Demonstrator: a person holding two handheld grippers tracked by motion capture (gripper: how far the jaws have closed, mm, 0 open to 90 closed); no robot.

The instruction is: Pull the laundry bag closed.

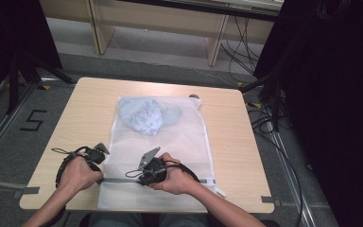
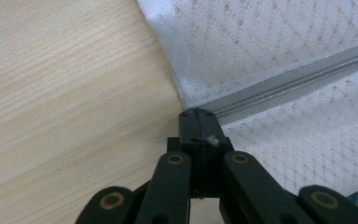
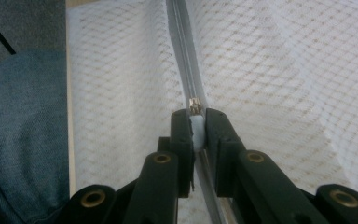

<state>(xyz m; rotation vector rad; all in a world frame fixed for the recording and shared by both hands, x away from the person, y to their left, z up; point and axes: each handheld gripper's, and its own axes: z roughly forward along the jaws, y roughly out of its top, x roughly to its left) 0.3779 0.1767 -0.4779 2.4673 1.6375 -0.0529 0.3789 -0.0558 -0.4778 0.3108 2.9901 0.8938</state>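
The zip pull (image 3: pixel 195 125), a small white tab with a metal slider (image 3: pixel 195 105) at its tip, is pinched between the closed jaws of the right gripper (image 3: pixel 196 114). It sits on the grey zip (image 1: pixel 118 180) of a white mesh laundry bag (image 1: pixel 179 137), which lies flat on the wooden table (image 1: pixel 85 109) with a bundle of pale blue cloth (image 1: pixel 146 116) inside it at the far end. The zip runs straight across the near end of the bag, side to side in the high view, and that line is what the coming pull is judged to turn on. In the right gripper view the zip looks closed ahead of the slider. At the bag's left edge, the zip's end (image 2: pixel 200 112) is clamped by the left gripper (image 2: pixel 198 113), jaws shut tight on the fabric there, so the bag is anchored. In the high view the right gripper (image 1: pixel 147 176) is seen a short way along from the left gripper (image 1: pixel 97 163), with most of the zip's length lying off to its right. The right hand (image 1: pixel 175 178) is the nearer one to the pull; the left hand (image 1: pixel 78 172) holds the corner.
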